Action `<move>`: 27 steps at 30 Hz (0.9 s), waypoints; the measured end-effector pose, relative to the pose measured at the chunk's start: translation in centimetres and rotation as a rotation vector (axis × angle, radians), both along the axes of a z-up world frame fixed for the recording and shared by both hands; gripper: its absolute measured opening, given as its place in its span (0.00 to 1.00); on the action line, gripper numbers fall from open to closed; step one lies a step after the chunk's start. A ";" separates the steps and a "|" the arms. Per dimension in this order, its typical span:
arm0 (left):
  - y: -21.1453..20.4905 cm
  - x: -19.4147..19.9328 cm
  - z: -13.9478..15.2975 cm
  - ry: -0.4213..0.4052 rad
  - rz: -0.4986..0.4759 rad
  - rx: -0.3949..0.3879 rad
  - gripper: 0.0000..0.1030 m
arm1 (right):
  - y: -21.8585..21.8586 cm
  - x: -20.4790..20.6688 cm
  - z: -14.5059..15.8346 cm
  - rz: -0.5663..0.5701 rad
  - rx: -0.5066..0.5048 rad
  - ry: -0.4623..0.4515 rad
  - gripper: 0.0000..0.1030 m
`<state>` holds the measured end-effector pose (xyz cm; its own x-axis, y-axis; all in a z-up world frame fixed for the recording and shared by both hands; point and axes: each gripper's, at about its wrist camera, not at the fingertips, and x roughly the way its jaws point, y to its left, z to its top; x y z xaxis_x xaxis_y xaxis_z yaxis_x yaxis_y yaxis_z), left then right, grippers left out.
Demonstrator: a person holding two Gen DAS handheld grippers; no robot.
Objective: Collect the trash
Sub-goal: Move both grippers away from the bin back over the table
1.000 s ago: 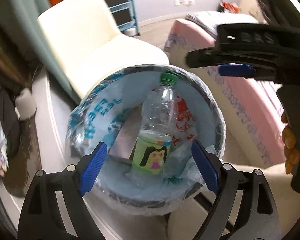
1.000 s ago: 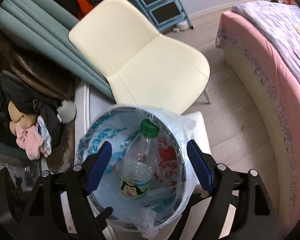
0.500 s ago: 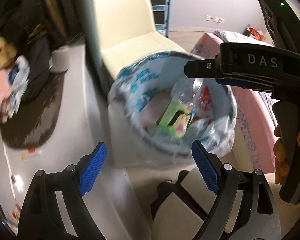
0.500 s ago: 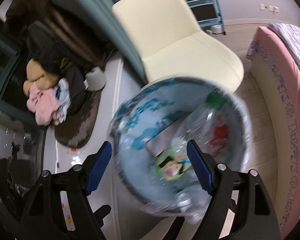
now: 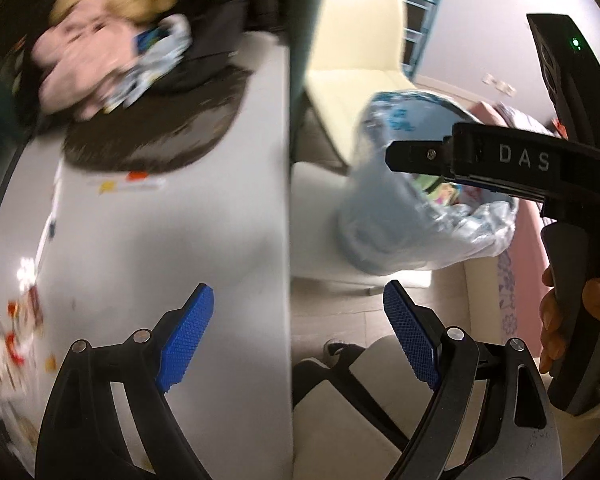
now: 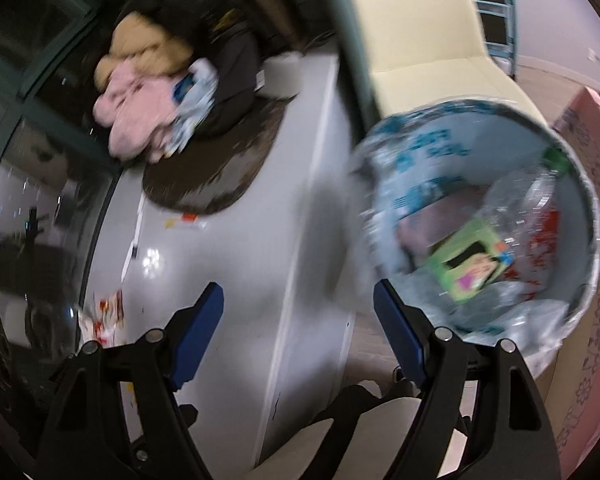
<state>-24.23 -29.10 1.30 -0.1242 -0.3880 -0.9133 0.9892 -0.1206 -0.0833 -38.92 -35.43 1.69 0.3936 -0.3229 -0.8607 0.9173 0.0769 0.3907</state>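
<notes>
A round trash bin (image 6: 384, 208) lined with a blue-printed plastic bag stands right of the white table; it also shows in the left wrist view (image 5: 384, 216). Inside lies a clear plastic bottle (image 6: 512, 208) with a green cap and a green cartoon label. Small red and white wrappers (image 6: 106, 312) lie on the table at the left; they show in the left wrist view (image 5: 16, 328) too. My left gripper (image 5: 300, 340) is open and empty above the table edge. My right gripper (image 6: 298, 328) is open and empty, left of the bin. The right gripper's body (image 5: 532, 168) crosses the bin in the left wrist view.
A white table (image 5: 160, 232) carries a dark brown mat (image 5: 156, 136) with a pile of pink and tan clothes (image 5: 84, 64). A cream chair (image 6: 440, 40) stands behind the bin. A pink bed (image 6: 592, 152) lies at the right. A white roll (image 6: 282, 76) sits on the table.
Both grippers have swung left, away from over the bin toward the table. The bin has shifted to the right of both views. Both stay open.
</notes>
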 end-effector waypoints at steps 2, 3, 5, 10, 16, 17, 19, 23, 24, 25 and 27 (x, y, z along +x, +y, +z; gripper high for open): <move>1.5 1.9 -0.1 0.005 0.053 0.005 0.81 | 0.7 2.0 -0.1 0.046 0.003 0.009 0.72; 2.1 2.6 -0.2 0.007 0.073 0.007 0.81 | 1.0 2.8 -0.2 0.066 0.005 0.011 0.72; 3.7 4.4 -0.4 0.013 0.120 0.009 0.81 | 1.8 4.7 -0.3 0.115 0.004 0.021 0.72; 6.5 7.4 -0.5 0.024 0.225 0.011 0.82 | 3.7 8.2 -0.7 0.206 0.010 0.037 0.72; 10.8 10.8 -0.7 0.016 0.345 0.008 0.82 | 6.0 12.6 -1.2 0.318 0.018 0.062 0.72; 11.5 11.4 -0.7 0.019 0.366 0.008 0.82 | 6.4 13.2 -1.2 0.336 0.017 0.066 0.72; 12.8 12.3 -0.8 0.032 0.410 0.008 0.82 | 7.2 14.4 -1.3 0.368 0.011 0.075 0.72; 14.6 14.2 -0.9 0.058 0.474 0.012 0.82 | 8.8 16.5 -1.3 0.425 0.002 0.090 0.72; 15.0 14.5 -0.9 0.060 0.485 0.012 0.82 | 9.0 16.8 -1.3 0.433 0.001 0.093 0.72; 15.5 14.8 -0.9 0.061 0.496 0.010 0.82 | 9.4 17.3 -1.3 0.446 0.000 0.096 0.72; 16.2 15.3 -0.8 0.056 0.506 0.004 0.82 | 10.1 18.3 -1.3 0.472 -0.006 0.105 0.72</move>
